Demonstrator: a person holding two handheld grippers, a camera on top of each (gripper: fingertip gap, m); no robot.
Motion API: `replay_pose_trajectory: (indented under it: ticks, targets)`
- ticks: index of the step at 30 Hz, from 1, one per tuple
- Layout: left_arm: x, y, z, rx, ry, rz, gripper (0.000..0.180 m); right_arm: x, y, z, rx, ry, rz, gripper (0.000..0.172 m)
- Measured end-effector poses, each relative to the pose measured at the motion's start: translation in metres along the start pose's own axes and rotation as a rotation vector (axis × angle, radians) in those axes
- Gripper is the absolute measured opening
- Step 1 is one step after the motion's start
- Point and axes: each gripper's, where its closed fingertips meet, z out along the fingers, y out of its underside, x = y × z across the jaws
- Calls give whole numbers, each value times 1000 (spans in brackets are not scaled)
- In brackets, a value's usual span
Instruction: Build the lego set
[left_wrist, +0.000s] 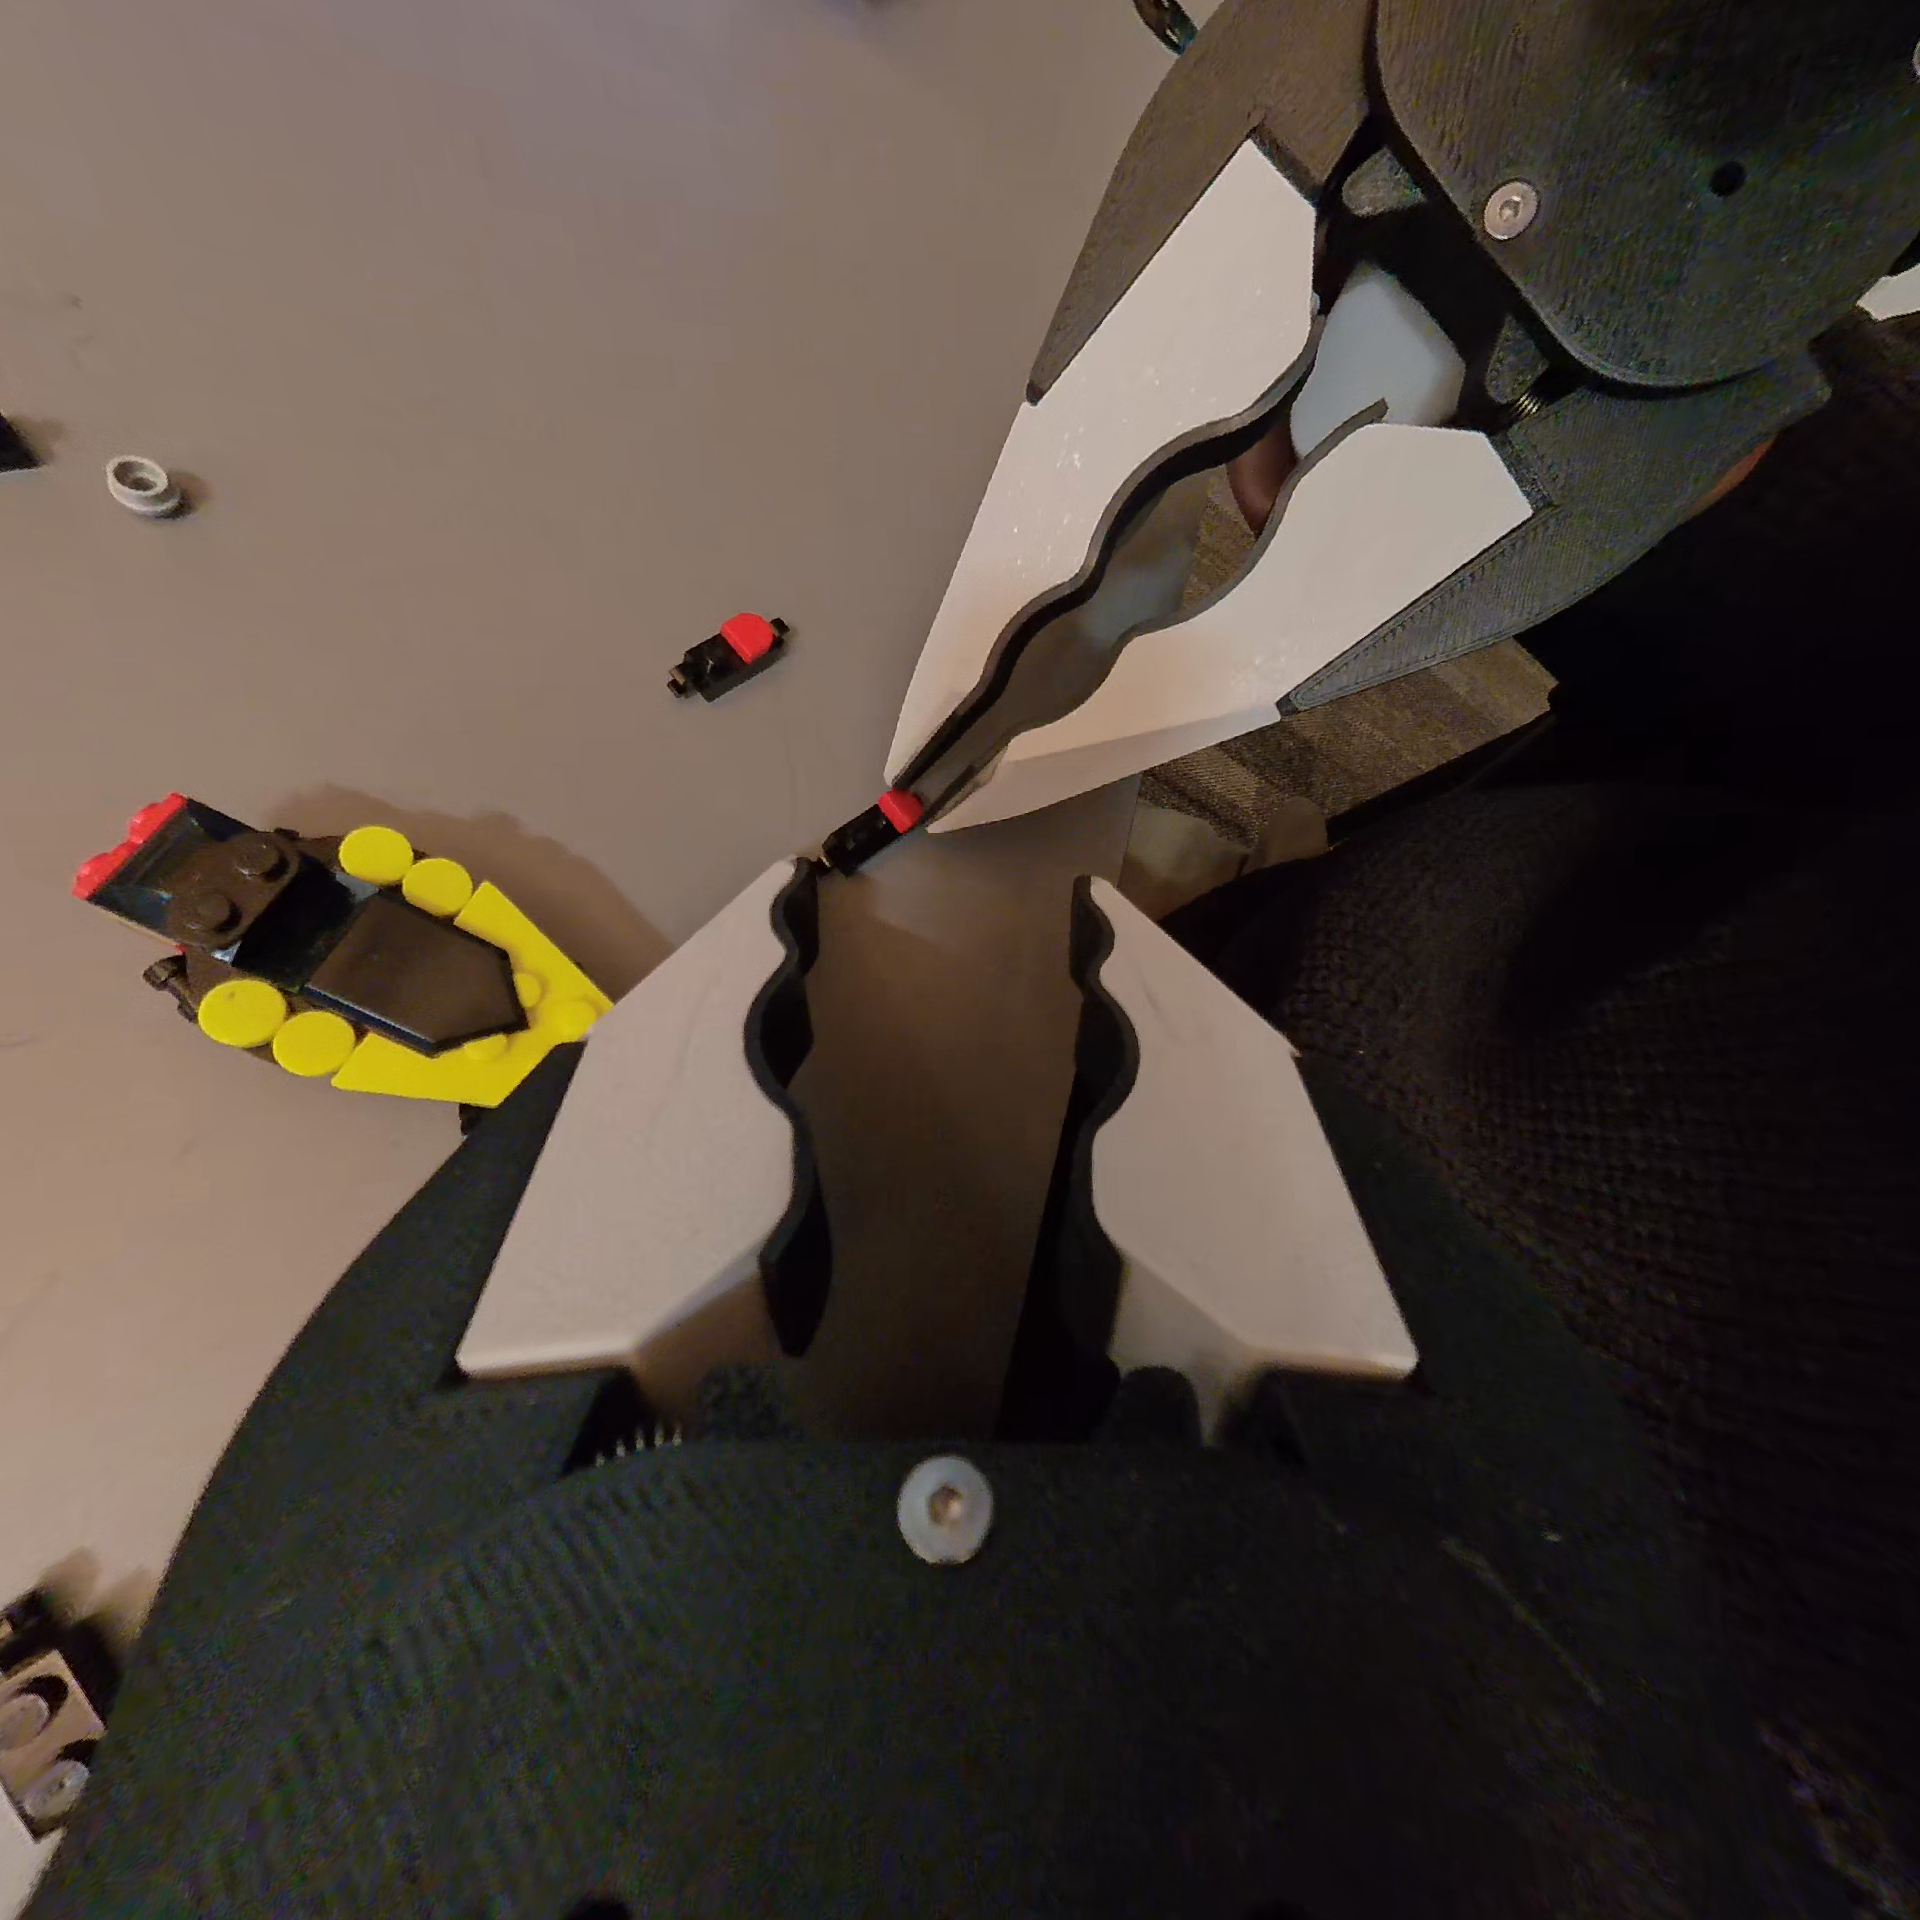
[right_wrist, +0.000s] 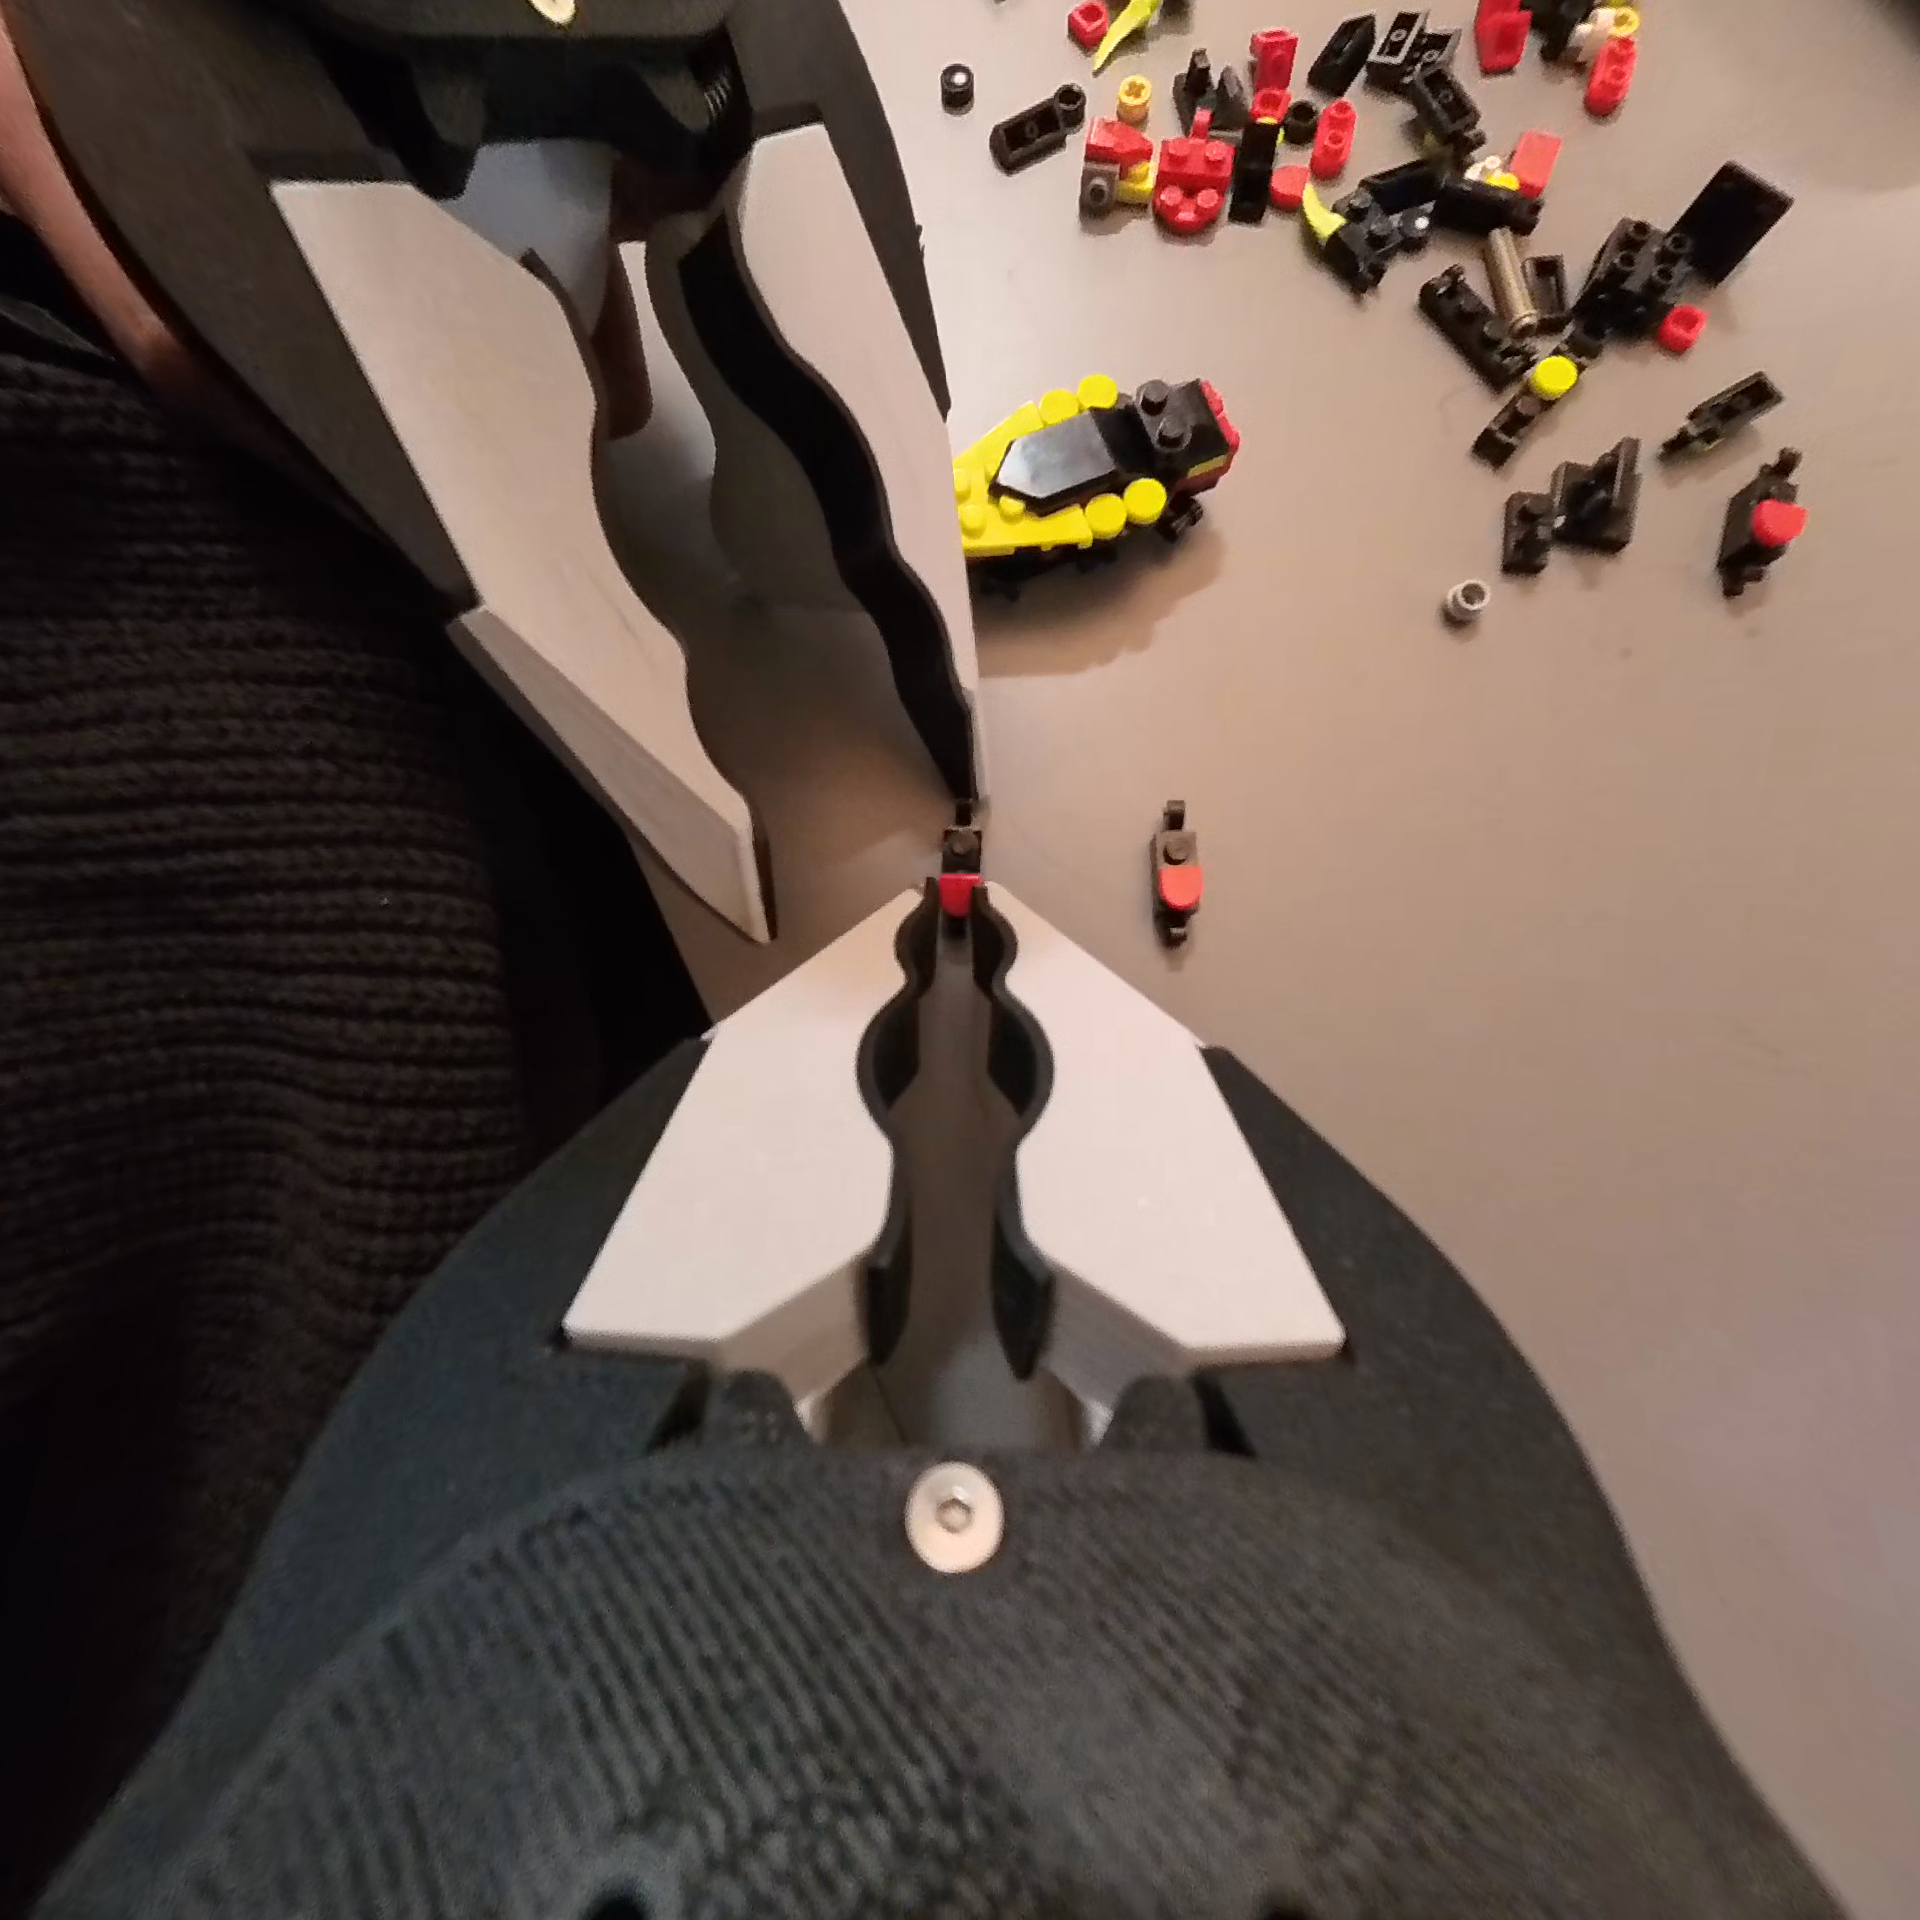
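Note:
My right gripper (right_wrist: 957, 896) is shut on a small black and red piece (right_wrist: 958, 878). Its pads pinch the red end and the black end sticks out forward. In the left wrist view the right gripper (left_wrist: 909, 802) comes in from the upper right, holding the same piece (left_wrist: 873, 823) just above the grey table (left_wrist: 520, 312). My left gripper (left_wrist: 940, 878) is open and holds nothing. The tip of its left finger (left_wrist: 790, 883) is at the piece's black end. In the right wrist view the left gripper (right_wrist: 862, 857) reaches in from the upper left, one fingertip (right_wrist: 966, 779) at the piece's far end.
A yellow and black brick model (left_wrist: 343, 966) (right_wrist: 1081, 478) sits on the table. A second black and red piece (left_wrist: 727, 655) (right_wrist: 1174, 873) and a grey round stud (left_wrist: 140, 483) (right_wrist: 1467, 600) lie nearby. Several loose bricks (right_wrist: 1403, 156) are piled at the back. A person's dark knit sleeve (right_wrist: 208, 831) is at the left. The tips of both grippers are at nearly the same place. The grey round stud (left_wrist: 140, 483) is about equally far from each gripper, around 11 cm. It is also in sight in the right wrist view (right_wrist: 1464, 590).

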Motion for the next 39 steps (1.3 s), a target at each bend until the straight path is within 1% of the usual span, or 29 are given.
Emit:
replay_pose_trajectory:
  ticks: [14, 22, 26, 31, 36, 39]
  targets:
    - [-1, 0, 0, 0, -5, 0, 47, 1, -1, 1, -33, 2, 9, 5]
    - [-3, 1, 0, -11, -26, 8, 41, 0, -1, 2, -131, -13, 65, 5]
    - [-3, 1, 0, -7, -28, 9, 40, 0, 0, 3, -202, -25, 86, 5]
    - [-4, 1, 0, -3, -30, 0, 40, -1, 1, 3, -292, -44, 29, 5]
    - [-4, 1, 0, 1, -32, -4, 40, -1, 2, 4, -349, -56, -70, 5]
    - [-4, 0, 0, 4, -29, -12, 40, -1, 4, 6, -373, -67, -95, 5]
